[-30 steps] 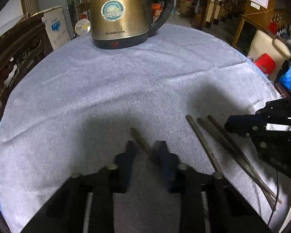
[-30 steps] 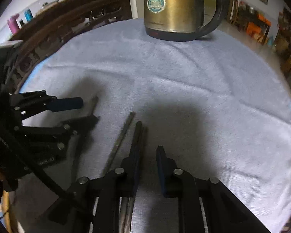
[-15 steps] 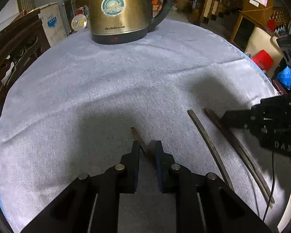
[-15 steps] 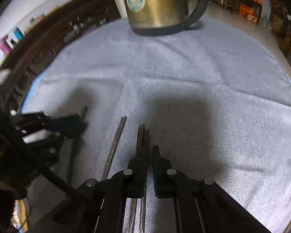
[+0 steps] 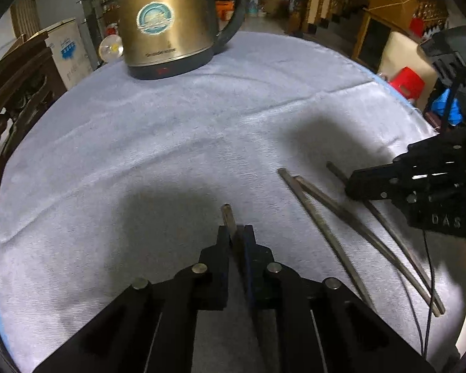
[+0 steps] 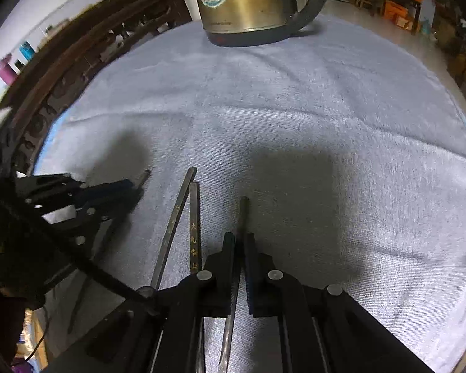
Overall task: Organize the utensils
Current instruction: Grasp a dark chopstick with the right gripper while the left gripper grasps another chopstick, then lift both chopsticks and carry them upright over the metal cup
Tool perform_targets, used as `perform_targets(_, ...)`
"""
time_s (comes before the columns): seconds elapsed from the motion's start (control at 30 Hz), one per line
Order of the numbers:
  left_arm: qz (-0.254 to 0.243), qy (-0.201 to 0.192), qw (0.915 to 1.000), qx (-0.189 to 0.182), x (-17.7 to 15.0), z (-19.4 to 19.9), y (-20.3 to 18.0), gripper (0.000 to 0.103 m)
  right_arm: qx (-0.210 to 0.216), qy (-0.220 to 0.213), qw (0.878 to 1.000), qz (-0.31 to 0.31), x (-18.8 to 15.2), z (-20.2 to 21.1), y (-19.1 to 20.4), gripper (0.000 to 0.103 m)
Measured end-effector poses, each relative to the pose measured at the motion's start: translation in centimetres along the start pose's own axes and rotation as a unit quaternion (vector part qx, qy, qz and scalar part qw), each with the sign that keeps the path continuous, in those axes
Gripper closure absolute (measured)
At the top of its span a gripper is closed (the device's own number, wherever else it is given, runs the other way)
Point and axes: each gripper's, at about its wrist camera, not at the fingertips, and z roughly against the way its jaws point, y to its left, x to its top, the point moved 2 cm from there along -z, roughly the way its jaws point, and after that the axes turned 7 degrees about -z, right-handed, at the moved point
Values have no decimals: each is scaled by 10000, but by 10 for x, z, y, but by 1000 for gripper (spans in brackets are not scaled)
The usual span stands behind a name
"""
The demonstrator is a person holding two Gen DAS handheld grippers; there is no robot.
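We are working over a grey towel [image 5: 171, 143], an electric kettle [image 5: 167, 21] standing well beyond both jaws. Our left gripper [image 5: 235, 236] is closing narrow jaws on one chopstick [image 5: 228, 217]; our right gripper [image 6: 238, 242] is easing open around another chopstick [image 6: 242, 214]. Two chopsticks [image 6: 186, 217] are lying between the grippers. Nothing is looking sorted yet; pairing is remaining.

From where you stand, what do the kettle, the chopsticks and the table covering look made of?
Kettle: brushed, gold-toned metal by its soft sheen, with a black, probably plastic, base and handle. Chopsticks: dark, perhaps lacquered wood, with gold characters. Table covering: pale blue terry-like cloth, ribbed and creased.
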Motion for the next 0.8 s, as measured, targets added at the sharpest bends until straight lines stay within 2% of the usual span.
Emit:
perform_targets(0.03,26,57,10000,33,3,-2,1,88,-97,33,9999,59,2,-1,3,92)
perform_targets(0.1,84,153,9998,43,7,-6,1,68,-252,90,9996,106,7,-5,9,91)
perform_targets(0.17,78,222,9997,36,13,-10,0,61,-370,192,9990,154,11,-7,12,91)
perform_targets(0.27,153,265,9995,6,21,-15,1,61,-549,347,9974,300,18,-11,19,91)
perform_targets(0.33,163,233,9996,-33,23,-16,3,64,-667,449,9957,453,21,-15,25,91)
perform_targets(0.4,179,197,9996,44,23,-16,6,87,-691,522,9951,478,24,-16,26,92)
perform_targets(0.43,196,181,9996,-13,22,-15,6,94,-695,545,9948,509,26,-17,27,92)
perform_targets(0.47,242,179,9995,-86,22,-15,7,96,-687,572,9946,536,26,-18,27,95)
perform_targets(0.53,339,194,9992,-113,20,-14,10,96,-642,588,9950,494,29,-18,26,96)
perform_targets(0.63,386,126,9992,15,13,-4,6,97,-524,493,9969,302,33,-13,14,97)
perform_targets(0.8,553,-491,9970,228,6,49,6,98,-153,-140,9996,-197,23,27,-13,97)
